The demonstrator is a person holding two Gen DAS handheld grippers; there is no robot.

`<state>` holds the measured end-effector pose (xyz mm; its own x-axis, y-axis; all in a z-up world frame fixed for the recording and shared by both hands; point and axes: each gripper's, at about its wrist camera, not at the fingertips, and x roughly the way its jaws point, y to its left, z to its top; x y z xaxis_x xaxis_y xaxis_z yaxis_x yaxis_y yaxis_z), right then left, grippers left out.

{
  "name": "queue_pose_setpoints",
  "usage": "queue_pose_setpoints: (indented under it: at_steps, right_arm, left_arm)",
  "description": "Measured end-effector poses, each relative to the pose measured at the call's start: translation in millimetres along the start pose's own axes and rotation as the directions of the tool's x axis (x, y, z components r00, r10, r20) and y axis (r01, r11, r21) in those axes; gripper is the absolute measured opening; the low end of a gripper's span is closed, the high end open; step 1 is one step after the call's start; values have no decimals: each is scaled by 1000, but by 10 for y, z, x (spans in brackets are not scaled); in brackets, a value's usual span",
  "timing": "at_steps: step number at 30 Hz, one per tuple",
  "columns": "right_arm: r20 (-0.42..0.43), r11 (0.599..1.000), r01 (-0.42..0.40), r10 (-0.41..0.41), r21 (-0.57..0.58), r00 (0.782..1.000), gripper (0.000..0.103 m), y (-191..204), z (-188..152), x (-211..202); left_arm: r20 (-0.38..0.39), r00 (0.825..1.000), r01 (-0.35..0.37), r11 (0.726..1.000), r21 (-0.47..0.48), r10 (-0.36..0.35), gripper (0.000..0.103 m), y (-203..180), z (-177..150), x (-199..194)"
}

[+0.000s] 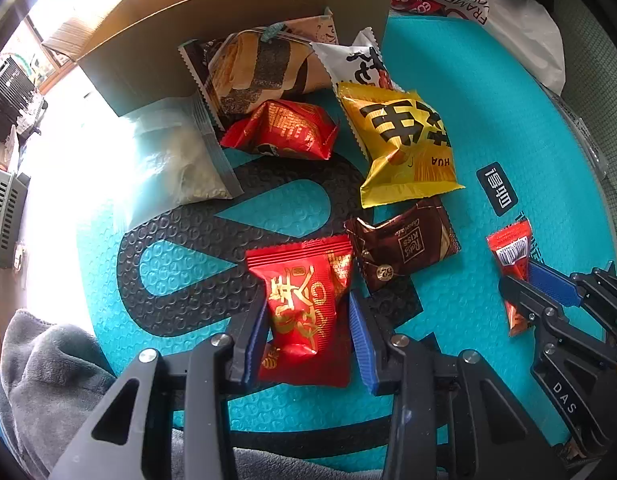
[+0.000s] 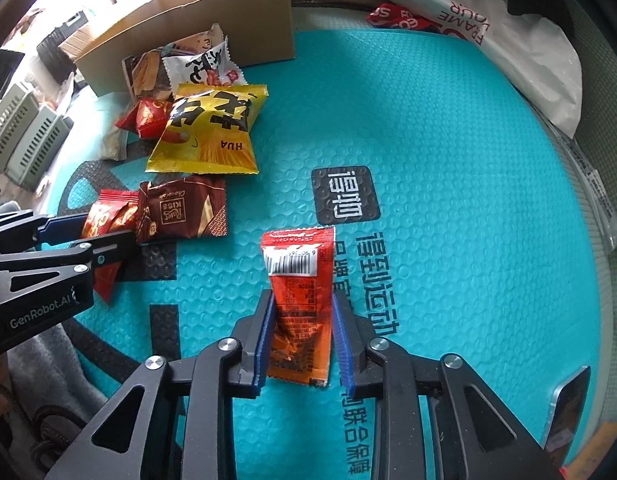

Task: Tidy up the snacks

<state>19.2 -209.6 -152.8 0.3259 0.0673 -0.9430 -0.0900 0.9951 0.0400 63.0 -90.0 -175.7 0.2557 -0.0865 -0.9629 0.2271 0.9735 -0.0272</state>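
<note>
Currently the left tool (image 1: 308, 330) is closed on the puffy red foil snack packet (image 1: 304, 312) at lower centre, and the right tool (image 2: 300, 336) on the flat orange-red sachet (image 2: 298, 300): both light, crushable and slippery, best pinched mid-body.

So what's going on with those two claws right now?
Left gripper shut on red snack pack. Right gripper shut on orange sachet. Cardboard box unobstructed.
</note>
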Motion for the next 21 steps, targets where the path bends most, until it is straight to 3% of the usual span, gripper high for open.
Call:
queue_pose_setpoints:
  at_steps: [7, 21]
  right_arm:
    - [2, 994, -87, 87, 62, 996, 20, -87, -22, -67]
    - [39, 988, -155, 155, 2, 987, 20, 63, -147, -378]
  left_arm:
    - [0, 999, 49, 997, -53, -49, 30, 111, -97, -75]
    - [83, 993, 86, 995, -52, -82, 29, 297, -382, -621]
